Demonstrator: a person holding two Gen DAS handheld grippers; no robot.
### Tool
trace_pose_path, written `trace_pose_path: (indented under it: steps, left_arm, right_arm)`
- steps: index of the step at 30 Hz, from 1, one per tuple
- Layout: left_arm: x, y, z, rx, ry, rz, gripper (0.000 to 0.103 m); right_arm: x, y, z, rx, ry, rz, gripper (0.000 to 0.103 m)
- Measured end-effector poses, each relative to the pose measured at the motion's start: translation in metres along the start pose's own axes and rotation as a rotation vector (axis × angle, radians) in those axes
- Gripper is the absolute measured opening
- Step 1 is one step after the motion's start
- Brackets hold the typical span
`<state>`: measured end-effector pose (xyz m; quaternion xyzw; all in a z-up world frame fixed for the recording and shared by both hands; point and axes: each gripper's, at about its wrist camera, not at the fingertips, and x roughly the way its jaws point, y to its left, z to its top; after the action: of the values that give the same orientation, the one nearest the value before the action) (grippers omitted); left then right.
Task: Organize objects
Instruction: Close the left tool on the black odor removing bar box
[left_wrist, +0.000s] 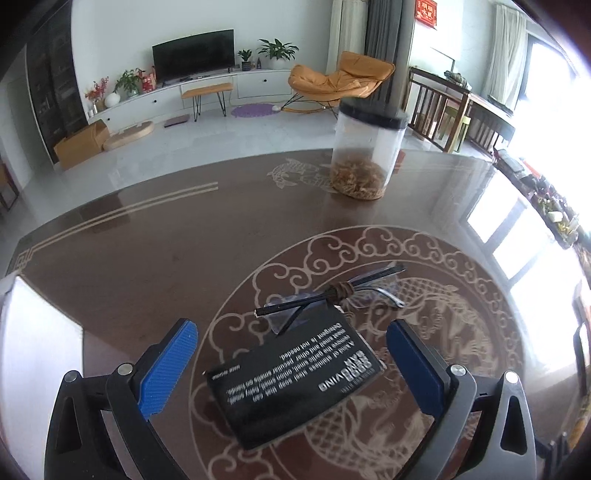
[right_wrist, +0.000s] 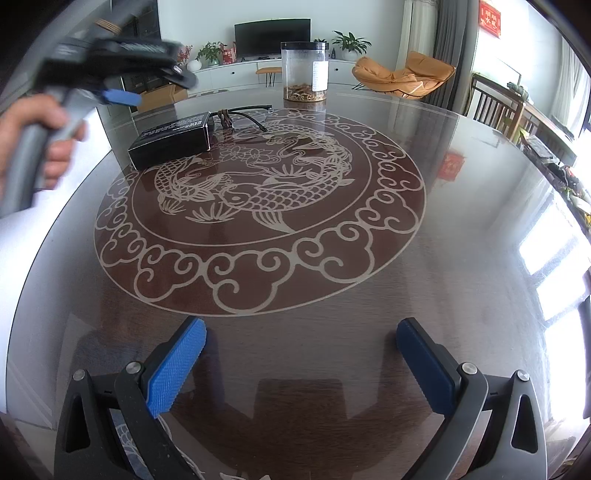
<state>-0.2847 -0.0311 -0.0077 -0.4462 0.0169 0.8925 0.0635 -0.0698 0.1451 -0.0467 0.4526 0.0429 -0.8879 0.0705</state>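
Glossy brown table (right_wrist: 461, 229) fills both views, its round fish inlay (right_wrist: 258, 206) at mid-frame in the right wrist view; the far rim curves across the upper part of that frame. Bare top takes up the whole lower and right side of the frame.

A clear jar (right_wrist: 304, 70) with a black lid stands at top centre, near the far edge, well apart from the rest. In the left wrist view the jar (left_wrist: 364, 155) sits upper right of centre.

The black box (left_wrist: 295, 376) lies flat at lower centre, between the blue pads of the left gripper (left_wrist: 291, 365), whose jaws are spread wide with gaps on both sides. Glasses (left_wrist: 332, 295), tied with a brown cord, lie just beyond the box, touching its far end.

The right gripper (right_wrist: 301, 363) hovers over bare table at the bottom, jaws spread, nothing between them. A hand (right_wrist: 40, 140) at upper left holds the left tool.
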Motion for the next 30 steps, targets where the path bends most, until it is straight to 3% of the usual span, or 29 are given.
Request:
trace_pose_path:
  steps: [3, 5, 8, 13, 21, 26, 30]
  left_arm:
    - [0.021, -0.001, -0.007, 0.026, 0.041, 0.011, 0.103]
    - [0.023, 0.010, -0.013, -0.029, 0.049, -0.066, 0.103]
    - [0.020, 0.018, -0.020, -0.081, 0.100, -0.119, 0.103]
    - [0.010, 0.018, -0.033, -0.062, 0.161, -0.239, 0.103]
    - [0.007, 0.000, -0.029, -0.074, 0.166, -0.267, 0.103]
    - [-0.012, -0.005, -0.025, -0.100, 0.072, -0.280, 0.103]
    - [-0.011, -0.005, -0.026, -0.112, 0.083, -0.298, 0.103]
  right_arm:
    - [0.000, 0.000, 0.000, 0.000, 0.000, 0.001, 0.103]
    - [0.000, 0.000, 0.000, -0.002, 0.000, 0.002, 0.103]
    - [0.001, 0.001, 0.000, -0.003, 0.000, 0.003, 0.103]
    - [0.001, 0.001, 0.000, -0.004, 0.000, 0.004, 0.103]
    - [0.001, 0.002, 0.000, -0.006, 0.000, 0.004, 0.103]
    - [0.001, 0.002, 0.000, -0.005, 0.000, 0.004, 0.103]
    - [0.001, 0.002, 0.000, -0.005, 0.000, 0.005, 0.103]
